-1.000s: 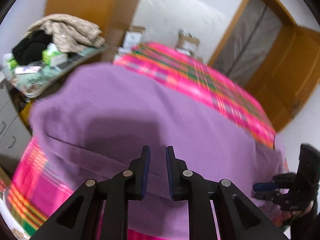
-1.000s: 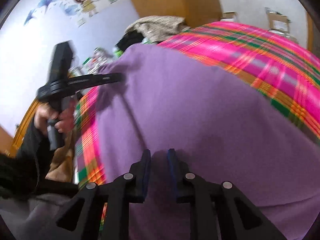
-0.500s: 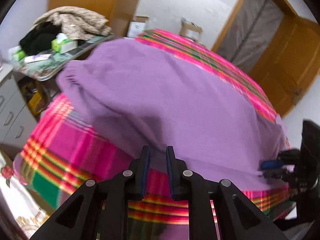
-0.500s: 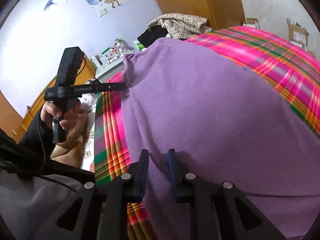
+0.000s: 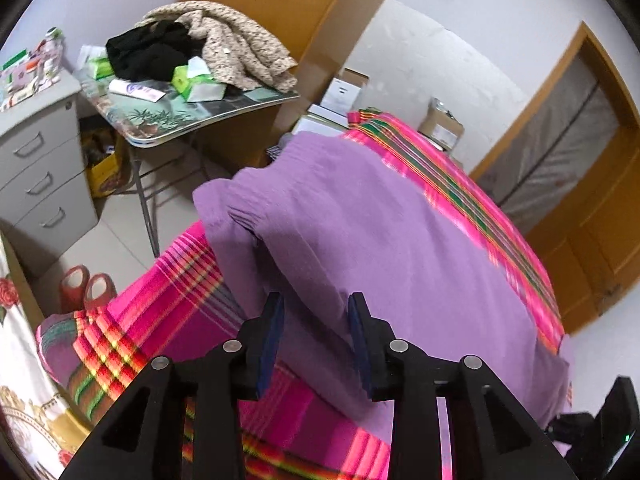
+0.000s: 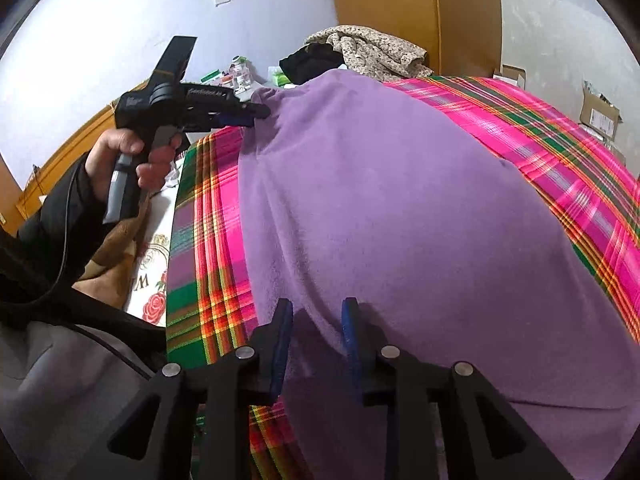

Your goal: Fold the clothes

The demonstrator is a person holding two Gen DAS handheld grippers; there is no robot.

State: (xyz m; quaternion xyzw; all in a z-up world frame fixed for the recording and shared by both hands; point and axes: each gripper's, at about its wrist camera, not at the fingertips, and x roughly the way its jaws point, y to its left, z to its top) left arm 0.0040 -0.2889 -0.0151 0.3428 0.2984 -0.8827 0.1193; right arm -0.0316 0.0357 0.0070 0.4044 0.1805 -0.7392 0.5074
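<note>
plaid bedspread (image 6: 208, 216) | purple garment (image 6: 400, 208) | left claw (image 5: 314, 328) opening | right claw (image 6: 316, 328) opening, empty | label unreadable, perhaps

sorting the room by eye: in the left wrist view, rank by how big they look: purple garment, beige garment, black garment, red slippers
1. purple garment
2. beige garment
3. black garment
4. red slippers
The purple one lies nearest the camera, so its lead is partly nearness.

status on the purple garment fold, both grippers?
Left gripper opening, cloth between the pads, not pinched. Right gripper opening over the near edge. Purple garment spread flat on the plaid bedspread. Nothing in the way.
</note>
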